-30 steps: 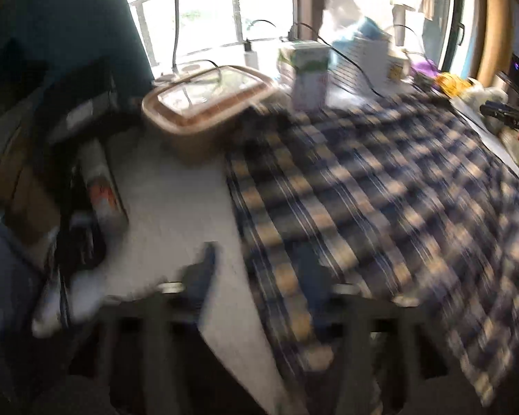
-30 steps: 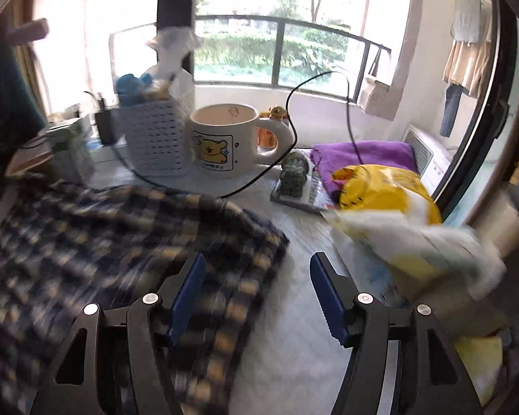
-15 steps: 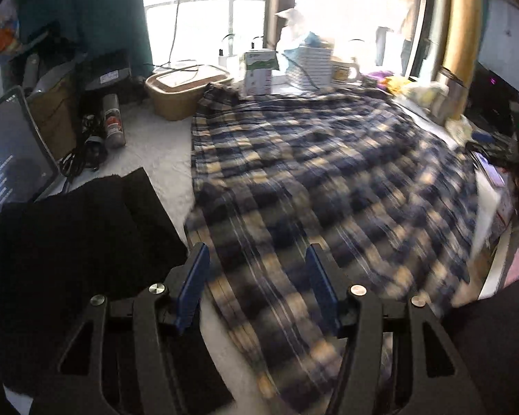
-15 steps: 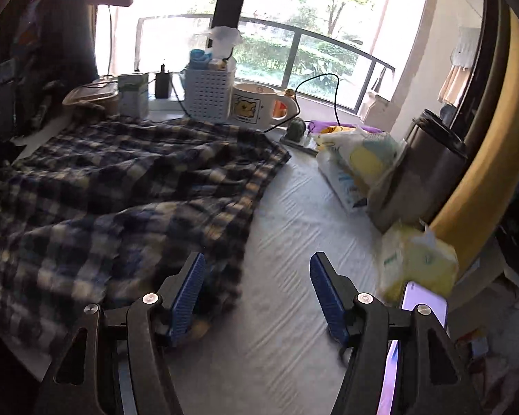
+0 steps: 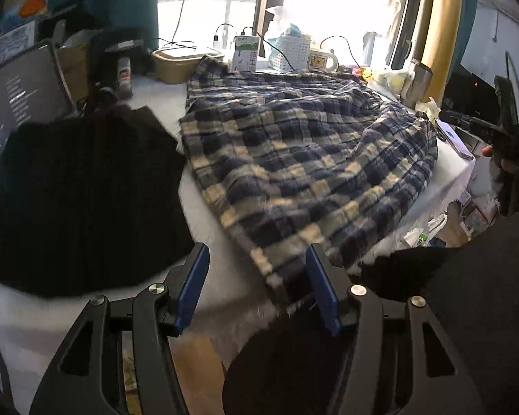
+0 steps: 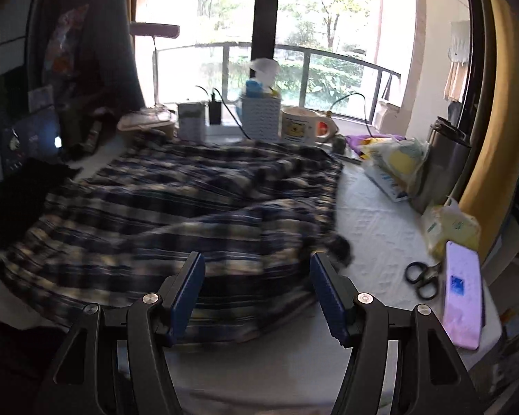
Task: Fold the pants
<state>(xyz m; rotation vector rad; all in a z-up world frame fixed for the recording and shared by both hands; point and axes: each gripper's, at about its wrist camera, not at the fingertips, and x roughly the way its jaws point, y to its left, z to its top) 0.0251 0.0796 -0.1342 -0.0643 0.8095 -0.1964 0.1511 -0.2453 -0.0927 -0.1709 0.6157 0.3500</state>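
We see the white-covered table (image 6: pixel 370 221) by the window, with the plaid pants (image 5: pixel 294 159) spread wide and rumpled across it, near hem at the table's front edge. A black garment (image 5: pixel 79 193) lies just left, touching them. Left gripper (image 5: pixel 257 287) and right gripper (image 6: pixel 257 290): jaws spread, nothing pinched. Risks: grabbing only one layer; a dragged fold sweeping the scissors (image 6: pixel 424 276) or phone (image 6: pixel 463 297) off.

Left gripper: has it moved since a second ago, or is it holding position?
Yes. The left gripper has pulled back from the window end: the brown lidded container, close in front before, now sits far off, and the plaid pants show almost whole.
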